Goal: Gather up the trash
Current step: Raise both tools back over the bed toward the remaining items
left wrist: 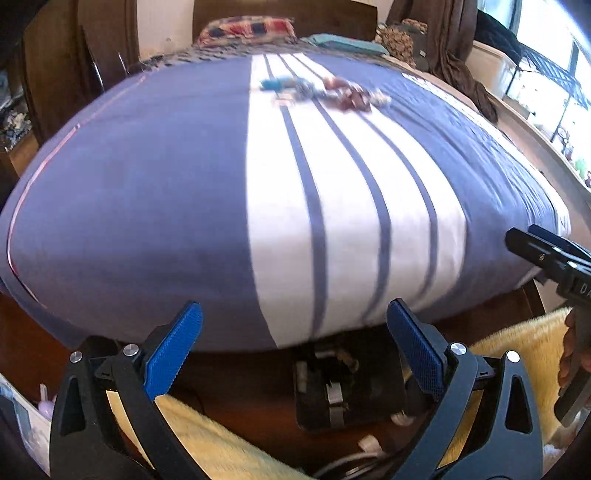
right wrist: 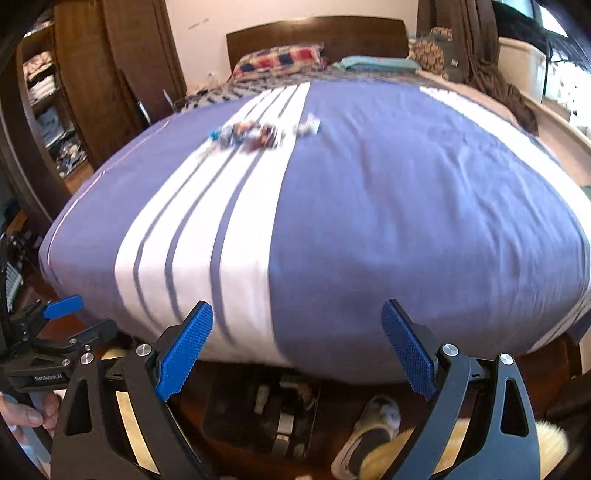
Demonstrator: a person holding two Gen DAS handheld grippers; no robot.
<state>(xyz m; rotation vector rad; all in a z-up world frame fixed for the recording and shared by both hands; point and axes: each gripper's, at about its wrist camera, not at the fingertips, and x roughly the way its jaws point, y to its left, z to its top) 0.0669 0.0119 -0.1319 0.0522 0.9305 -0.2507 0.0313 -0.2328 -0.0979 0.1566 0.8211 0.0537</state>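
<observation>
A small pile of crumpled wrappers, the trash (left wrist: 325,92), lies on the far middle of a bed with a purple and white striped cover (left wrist: 166,177). It also shows in the right wrist view (right wrist: 255,134), with one pale wrapper (right wrist: 308,127) a little to its right. My left gripper (left wrist: 294,347) is open and empty, held near the foot of the bed, far from the trash. My right gripper (right wrist: 297,347) is open and empty, also at the foot of the bed (right wrist: 406,206). Each gripper shows at the edge of the other's view, the right one (left wrist: 546,258) and the left one (right wrist: 55,332).
Pillows (right wrist: 280,59) and a wooden headboard (right wrist: 317,33) stand at the far end. A wardrobe with shelves (right wrist: 48,110) is on the left, a window ledge (left wrist: 535,110) on the right. A yellow fluffy rug (left wrist: 207,443), a black case (left wrist: 332,391) and a shoe (right wrist: 369,432) lie on the floor below.
</observation>
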